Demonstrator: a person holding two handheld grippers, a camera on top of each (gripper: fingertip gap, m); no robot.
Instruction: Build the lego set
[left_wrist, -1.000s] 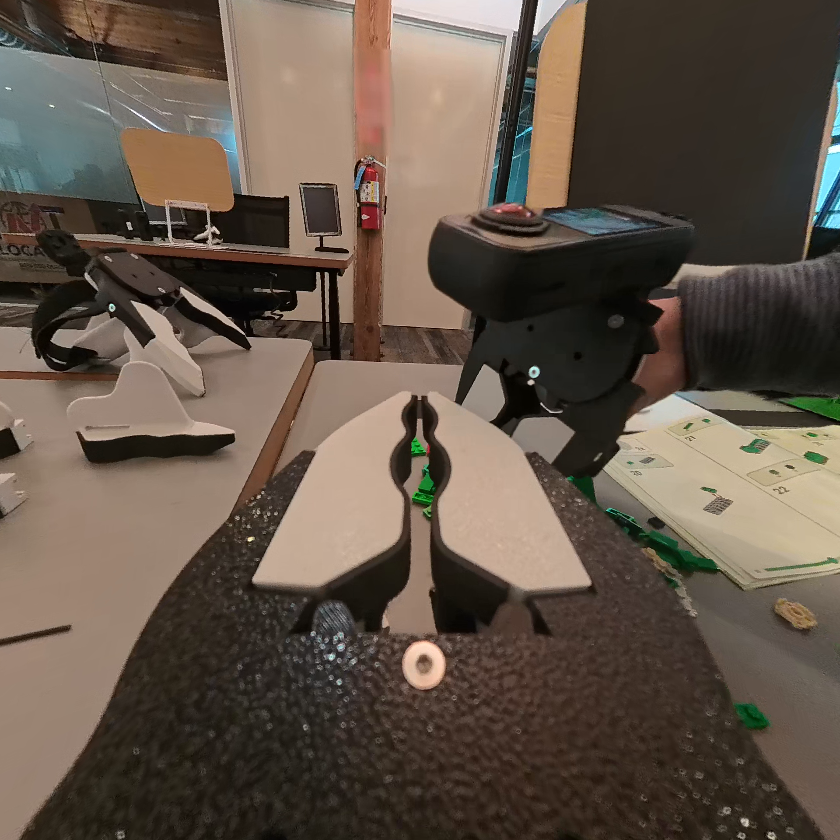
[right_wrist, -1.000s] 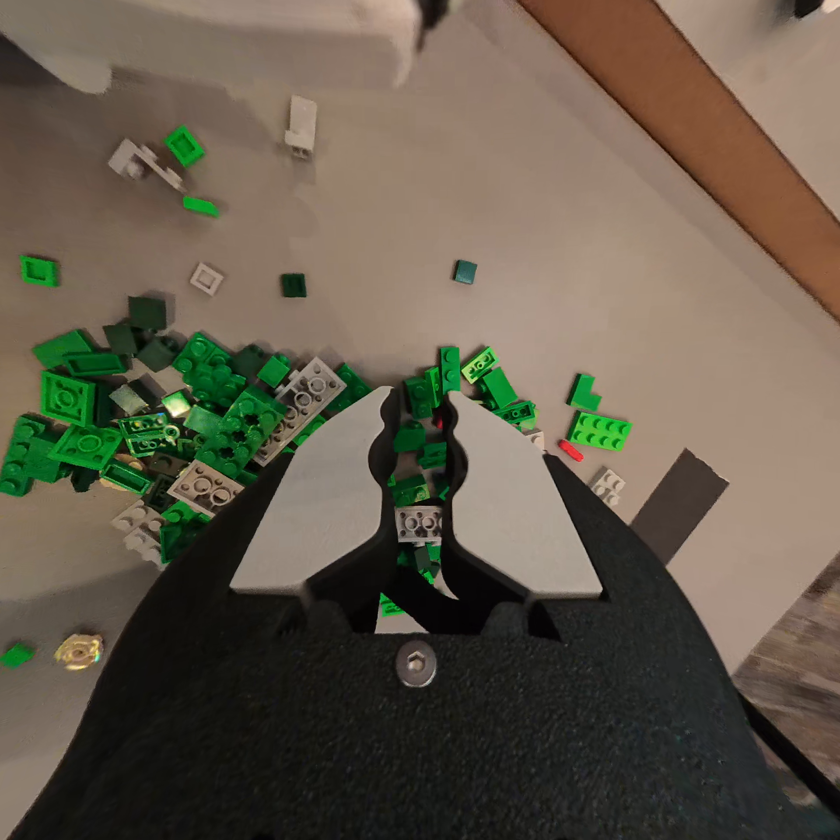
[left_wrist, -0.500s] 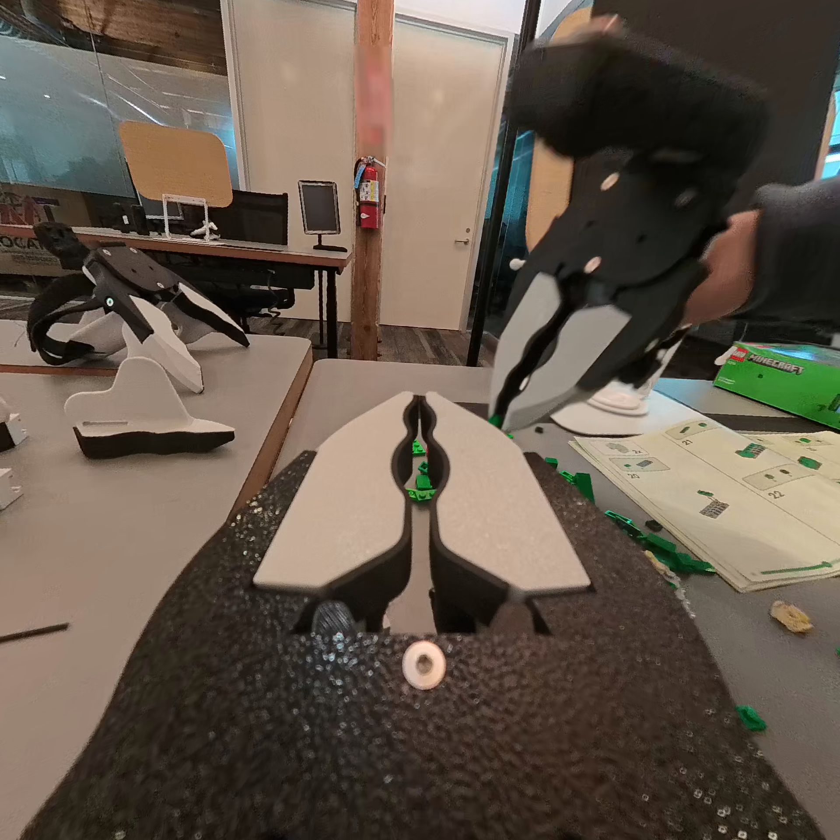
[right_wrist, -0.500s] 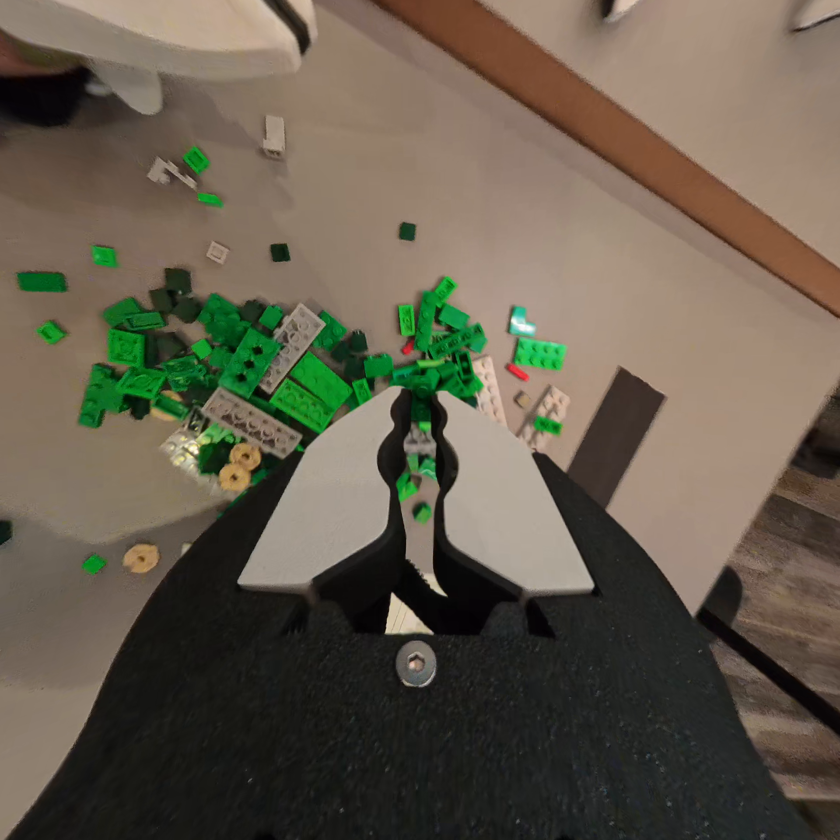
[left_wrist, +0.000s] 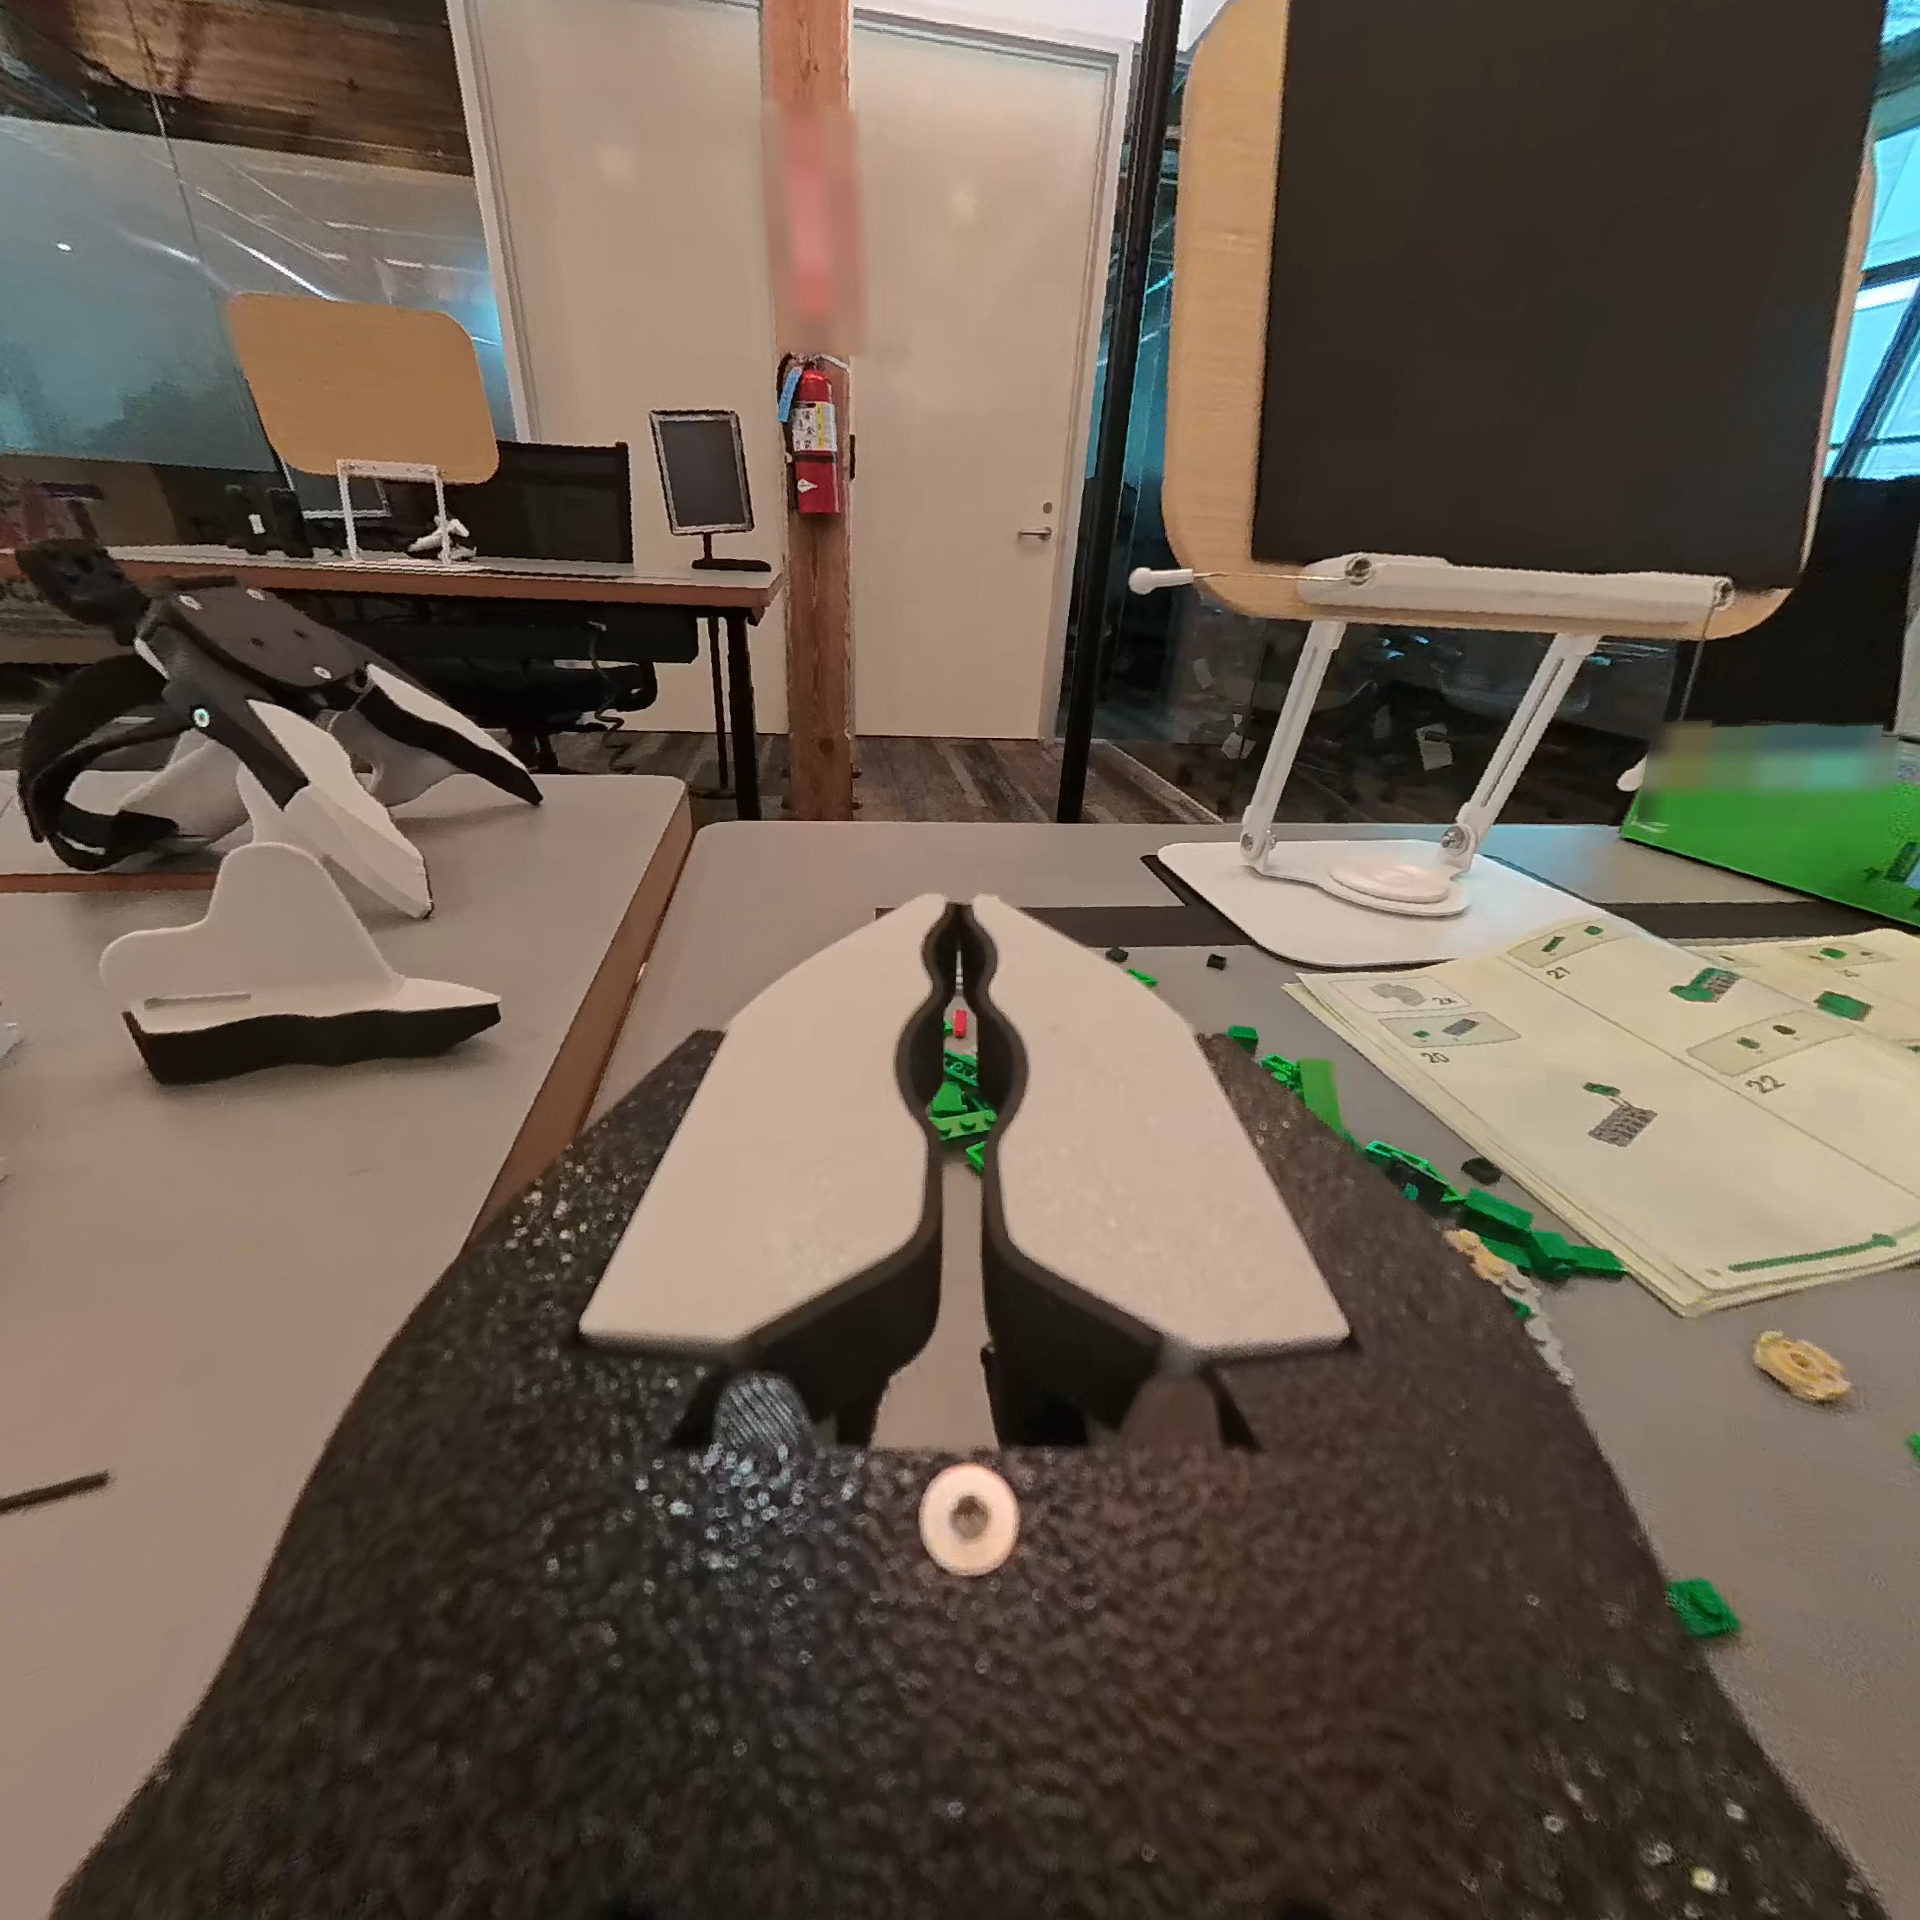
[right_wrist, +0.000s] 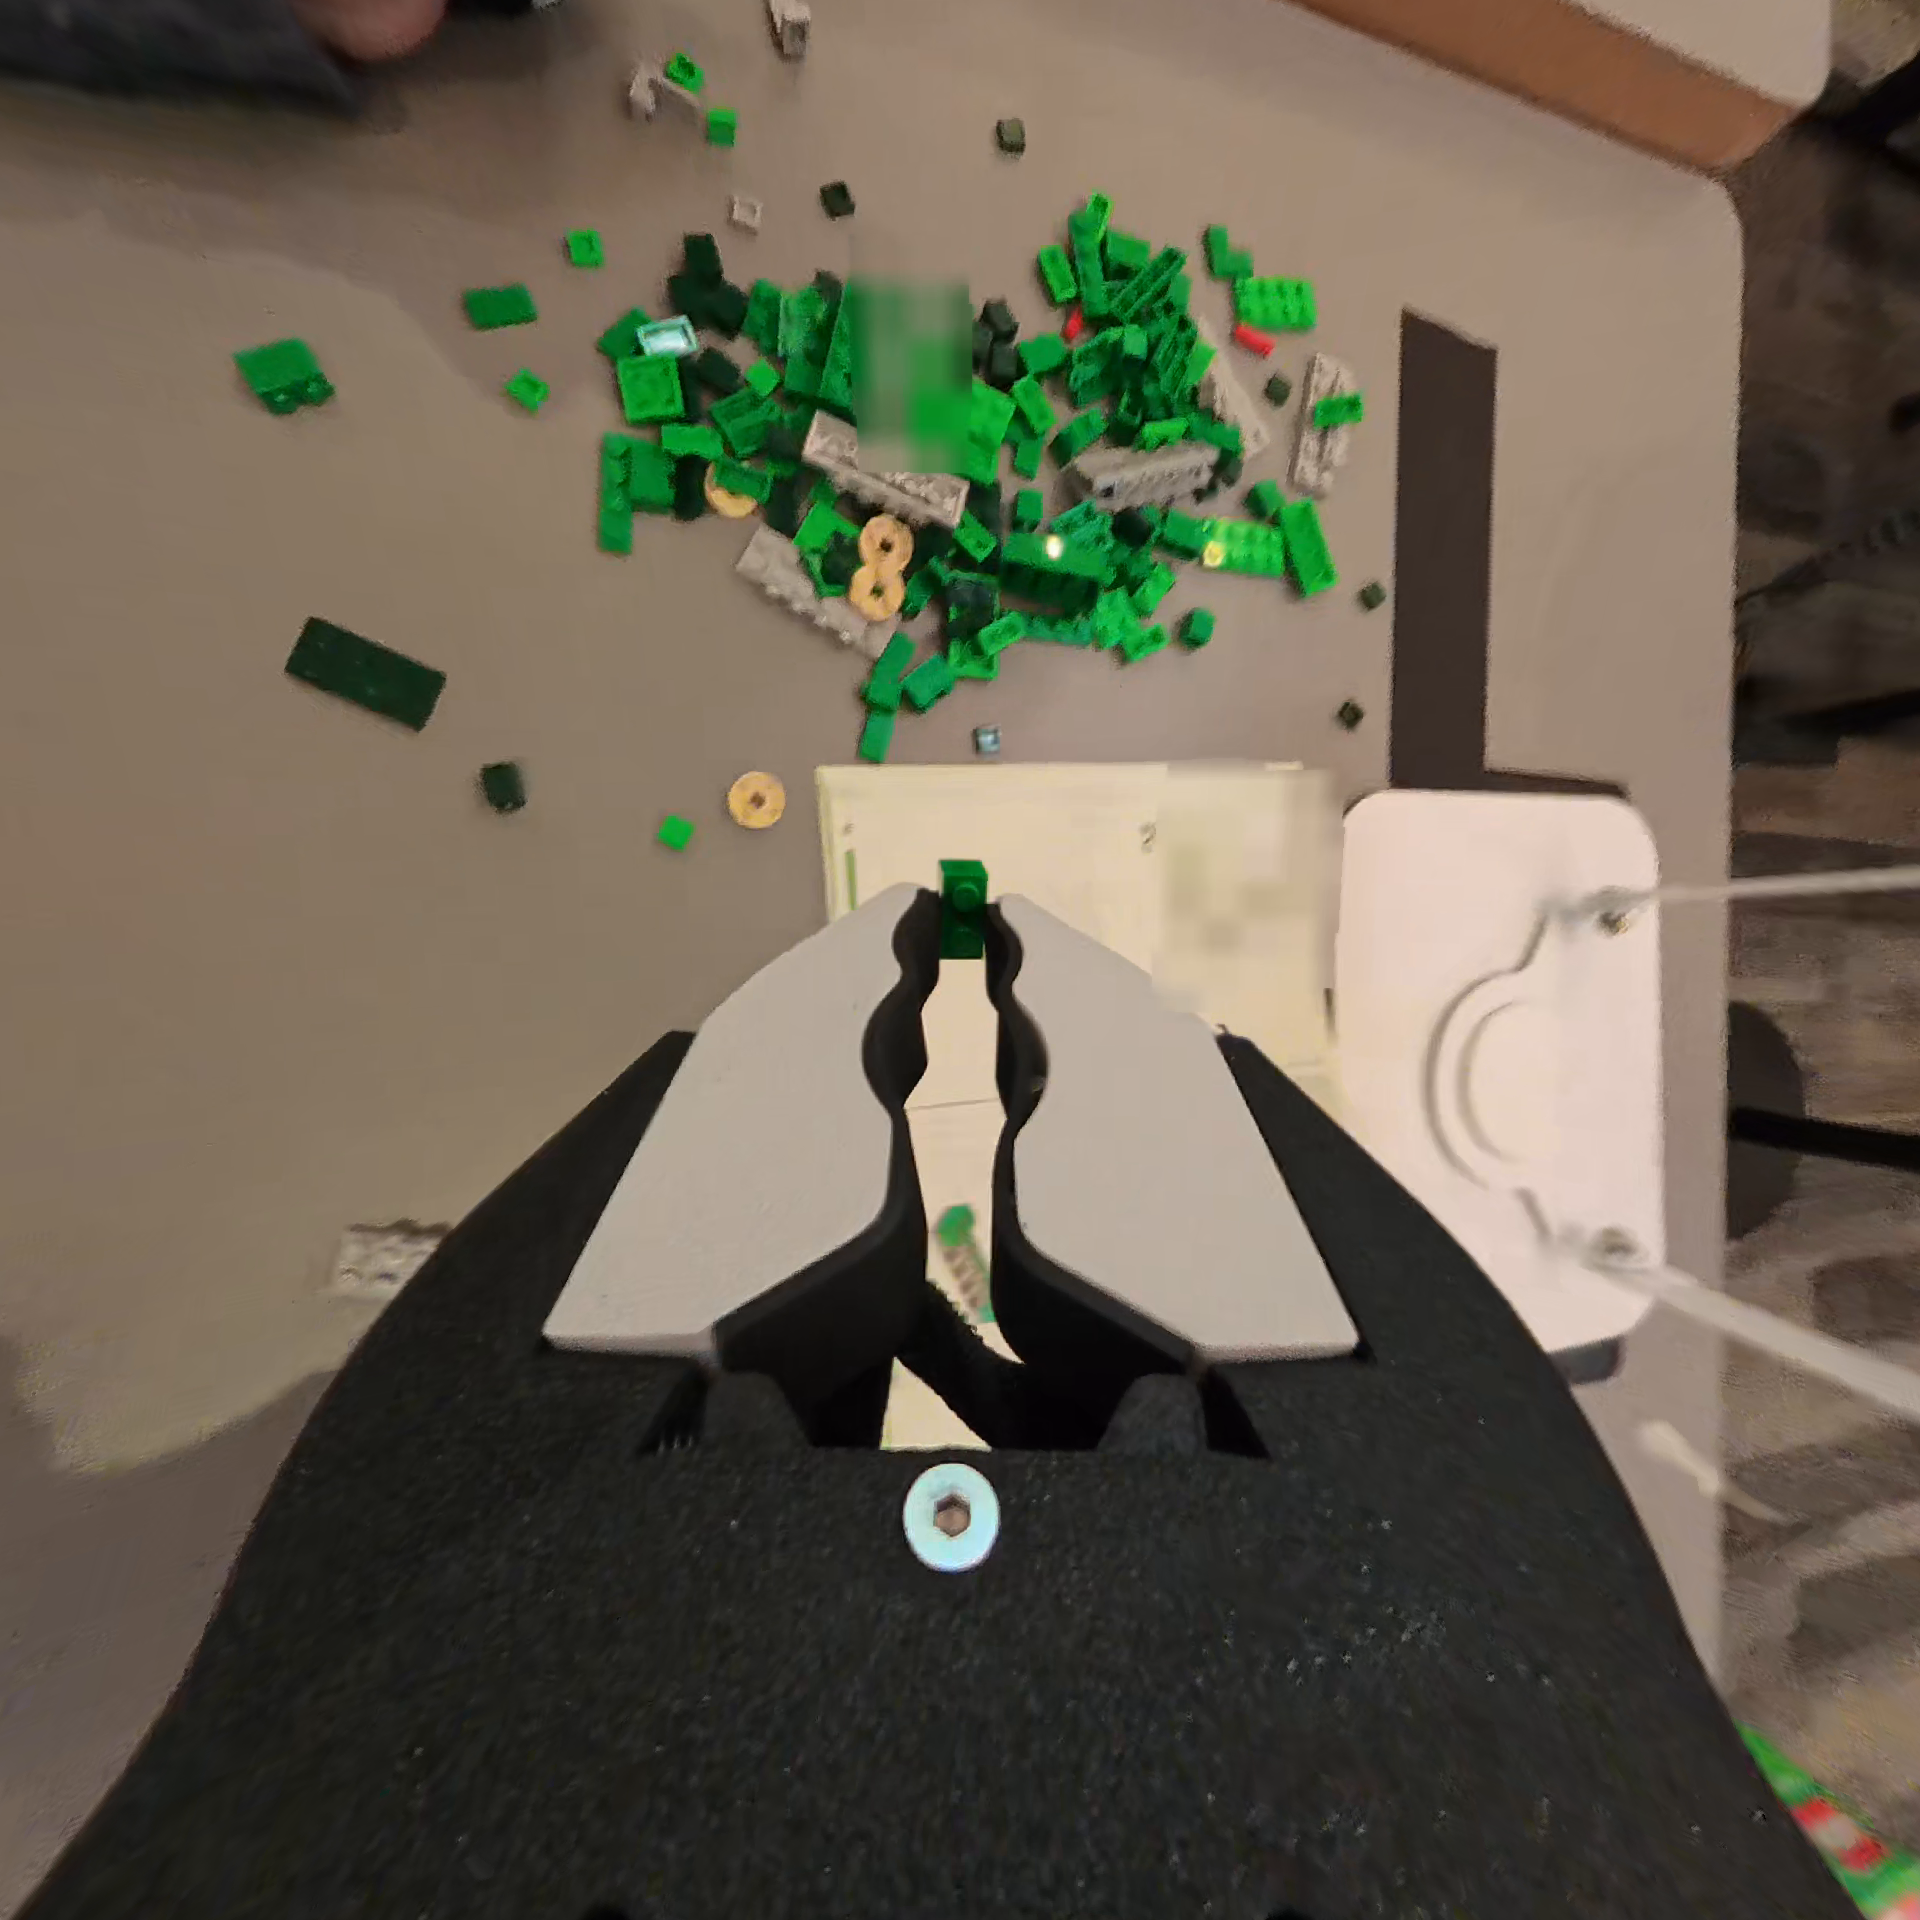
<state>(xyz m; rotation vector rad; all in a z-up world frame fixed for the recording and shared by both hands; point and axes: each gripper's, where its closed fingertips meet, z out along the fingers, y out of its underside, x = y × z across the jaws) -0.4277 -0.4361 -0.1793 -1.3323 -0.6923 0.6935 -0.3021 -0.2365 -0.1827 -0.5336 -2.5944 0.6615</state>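
My right gripper (right_wrist: 961, 902) is shut on a small dark green lego plate (right_wrist: 962, 906) and holds it high above the instruction booklet (right_wrist: 1049, 831). A pile of green, grey and tan lego pieces (right_wrist: 935, 447) lies on the grey table beyond it. My left gripper (left_wrist: 961, 914) is shut and empty, held low over the table; a few green pieces (left_wrist: 961, 1107) show through its finger gap. The open instruction booklet (left_wrist: 1662, 1081) lies to its right, with green pieces (left_wrist: 1455, 1195) along its near edge.
A white stand (left_wrist: 1351, 883) holding a dark board (left_wrist: 1558, 291) is at the back right; its base shows in the right wrist view (right_wrist: 1496, 1070). A green box (left_wrist: 1787, 842) sits far right. Spare grippers (left_wrist: 270, 727) rest on the neighbouring table at left. A sleeve (right_wrist: 177, 52) shows top left. My hands' fingertips stand some 25 cm from each other.
My right gripper has risen out of the brick pile with a green plate in it and moved back over the booklet. It has left the left wrist view. The left gripper has stayed put.
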